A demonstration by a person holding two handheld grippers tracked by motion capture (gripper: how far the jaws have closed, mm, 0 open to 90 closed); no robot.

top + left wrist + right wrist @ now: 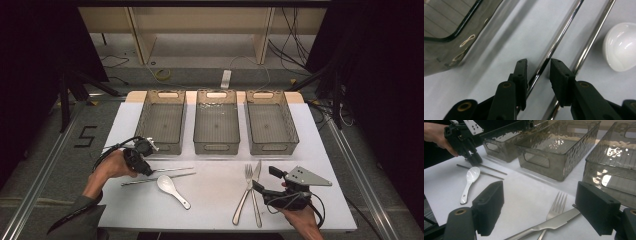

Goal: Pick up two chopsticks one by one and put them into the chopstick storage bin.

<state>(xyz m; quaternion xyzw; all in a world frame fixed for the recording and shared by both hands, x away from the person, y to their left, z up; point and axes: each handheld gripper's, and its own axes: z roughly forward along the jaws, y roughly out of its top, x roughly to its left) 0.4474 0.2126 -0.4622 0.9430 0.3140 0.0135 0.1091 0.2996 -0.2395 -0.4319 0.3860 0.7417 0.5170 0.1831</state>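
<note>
**Closing squarely on the far chopstick**

The left hand-held gripper (538,65) is lowered over the far chopstick (556,40), which lies flat on the worktop (215,195) at the left, just near of the left bin (161,122). Its jaws are partly closed and straddle the metal rod, but the pads (560,75) are not yet seen pressing on it, so nothing is held. The second chopstick (591,40) lies just beside the first, on the near side, and the white spoon (171,189) rests close to both.

The grip is best made with the rod centred between the pads and the tips kept low against the worktop, since a thin round rod is likely to roll or slip out. The neighbouring chopstick should be kept outside the jaws.

The right hand-held gripper (539,202) is held wide open and empty over the fork (555,207) and knife (549,225) at the right.
</note>
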